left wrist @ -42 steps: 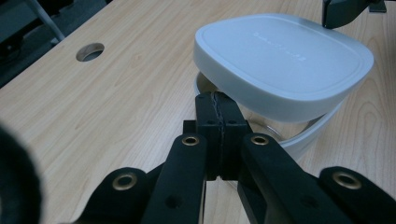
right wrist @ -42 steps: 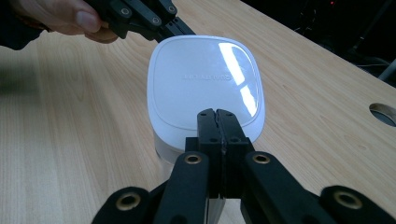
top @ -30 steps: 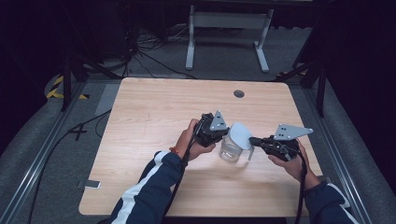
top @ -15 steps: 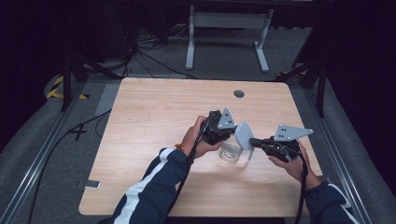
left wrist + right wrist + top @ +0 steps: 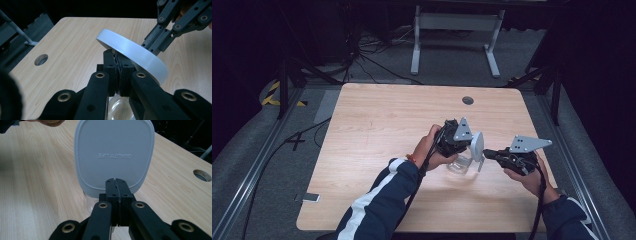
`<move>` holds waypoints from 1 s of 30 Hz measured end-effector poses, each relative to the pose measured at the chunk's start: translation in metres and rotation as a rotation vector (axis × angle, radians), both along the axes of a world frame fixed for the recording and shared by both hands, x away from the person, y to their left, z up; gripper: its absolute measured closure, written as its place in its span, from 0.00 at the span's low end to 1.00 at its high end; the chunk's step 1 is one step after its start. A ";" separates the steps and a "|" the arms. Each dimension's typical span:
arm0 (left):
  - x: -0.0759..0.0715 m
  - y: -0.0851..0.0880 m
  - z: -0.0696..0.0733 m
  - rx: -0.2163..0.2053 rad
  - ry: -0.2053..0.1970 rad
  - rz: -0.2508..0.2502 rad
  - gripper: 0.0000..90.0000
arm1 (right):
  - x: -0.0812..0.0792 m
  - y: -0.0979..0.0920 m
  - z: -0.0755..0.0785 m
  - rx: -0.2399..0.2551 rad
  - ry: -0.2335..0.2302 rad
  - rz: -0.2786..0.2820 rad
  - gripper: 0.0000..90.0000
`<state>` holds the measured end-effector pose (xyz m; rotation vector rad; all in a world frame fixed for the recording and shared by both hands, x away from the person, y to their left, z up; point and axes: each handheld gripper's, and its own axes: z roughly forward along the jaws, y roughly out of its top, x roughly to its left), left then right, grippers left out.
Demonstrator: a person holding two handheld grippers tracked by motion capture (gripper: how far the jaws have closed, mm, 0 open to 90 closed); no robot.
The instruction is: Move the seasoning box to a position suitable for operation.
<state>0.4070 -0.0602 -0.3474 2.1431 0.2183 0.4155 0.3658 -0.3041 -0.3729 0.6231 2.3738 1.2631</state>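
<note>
We see a white lid [image 5: 476, 145] held on edge above a clear container [image 5: 460, 164] that stands on the wooden bench [image 5: 377, 130], and we take the container as our landmark. The lid is lifted off the container and stands almost upright over its right side, its flat face turned toward the right gripper [image 5: 486, 154]. In the right gripper view the lid [image 5: 113, 155] is a rounded square with raised lettering, and the right gripper [image 5: 116, 185] has its jaws closed together on the lid's lower rim, pinching it. In the left gripper view the left gripper [image 5: 117, 61] has its jaws pressed together as well, with the lid's thick rim [image 5: 132, 53] lying slantwise just at their tips; we cannot tell whether they pinch the rim or only touch it. Below those jaws a part of the clear container [image 5: 119, 107] shows. In the high view the left gripper [image 5: 469, 142] is over the container's top, and the right gripper comes in level from the container's right. A round hole [image 5: 468, 100] in the bench lies well beyond the container, toward the far edge.
</note>
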 end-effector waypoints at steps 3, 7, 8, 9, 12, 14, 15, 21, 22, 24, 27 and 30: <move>0.000 -0.001 -0.001 -0.003 0.006 -0.008 0.97 | 0.000 0.000 0.000 -0.007 0.001 -0.002 1.00; 0.001 -0.003 0.001 -0.008 0.006 -0.012 0.97 | 0.000 -0.002 0.000 -0.010 -0.006 -0.003 1.00; 0.001 -0.004 0.001 -0.012 0.011 -0.016 0.97 | 0.000 -0.003 0.000 -0.008 0.000 -0.003 1.00; 0.000 -0.006 0.001 -0.007 0.006 -0.023 0.97 | 0.000 -0.003 0.000 -0.009 0.002 -0.007 1.00; -0.003 -0.012 0.003 0.001 -0.002 -0.034 0.97 | -0.002 -0.004 -0.001 -0.015 0.001 -0.004 1.00; -0.006 -0.016 0.004 -0.011 0.003 -0.041 0.96 | -0.002 -0.006 -0.001 -0.016 0.002 -0.002 1.00; -0.006 -0.016 0.004 -0.011 0.003 -0.041 0.96 | -0.002 -0.006 -0.001 -0.016 0.002 -0.002 1.00; -0.006 -0.013 0.004 0.000 -0.001 -0.031 0.95 | -0.005 -0.011 -0.002 -0.019 0.007 -0.008 1.00; -0.005 -0.011 0.005 0.008 -0.008 -0.033 0.95 | -0.005 -0.013 -0.002 -0.020 0.008 -0.009 1.00; -0.006 -0.005 0.005 0.008 -0.010 -0.027 0.95 | -0.005 -0.014 -0.002 -0.017 0.008 -0.014 1.00; -0.006 0.002 0.005 0.010 -0.015 -0.018 0.95 | -0.004 -0.015 -0.002 -0.018 0.008 -0.018 1.00; -0.005 0.017 0.004 0.018 -0.015 0.006 0.94 | -0.005 -0.015 -0.001 -0.021 0.005 -0.019 1.00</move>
